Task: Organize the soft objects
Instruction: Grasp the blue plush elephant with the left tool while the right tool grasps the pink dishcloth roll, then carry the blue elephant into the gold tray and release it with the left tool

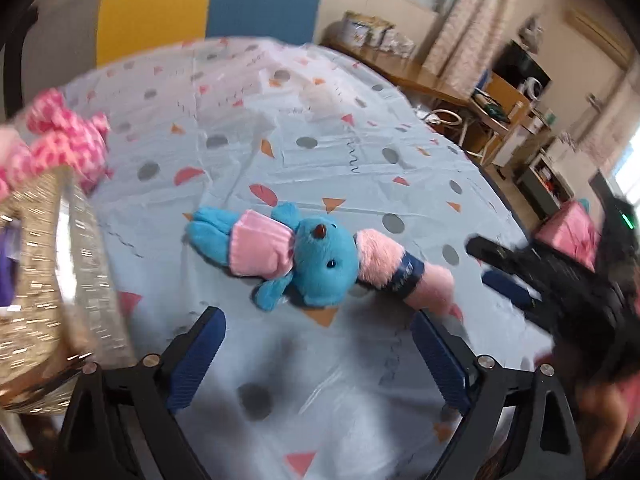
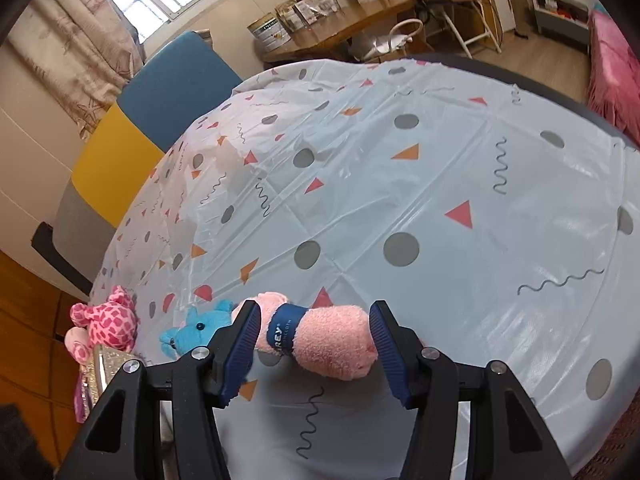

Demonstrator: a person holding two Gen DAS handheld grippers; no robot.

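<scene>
A blue plush animal (image 1: 304,260) in a pink top lies on the patterned tablecloth (image 1: 320,152), just beyond my open, empty left gripper (image 1: 318,360). A rolled pink fluffy cloth with a navy band (image 1: 404,276) lies touching its head. In the right wrist view this roll (image 2: 320,336) sits between the open fingers of my right gripper (image 2: 316,352); the blue plush (image 2: 196,330) lies behind it. My right gripper shows blurred at the right of the left wrist view (image 1: 520,272). A pink spotted plush (image 1: 68,140) sits by a glittery gold basket (image 1: 44,280).
The pink spotted plush (image 2: 106,324) and the basket rim (image 2: 104,368) are at the table's left edge. A yellow and blue chair (image 1: 208,0) stands behind the table. A wooden desk (image 2: 340,28) with boxes and pink bedding (image 2: 612,68) lie beyond it.
</scene>
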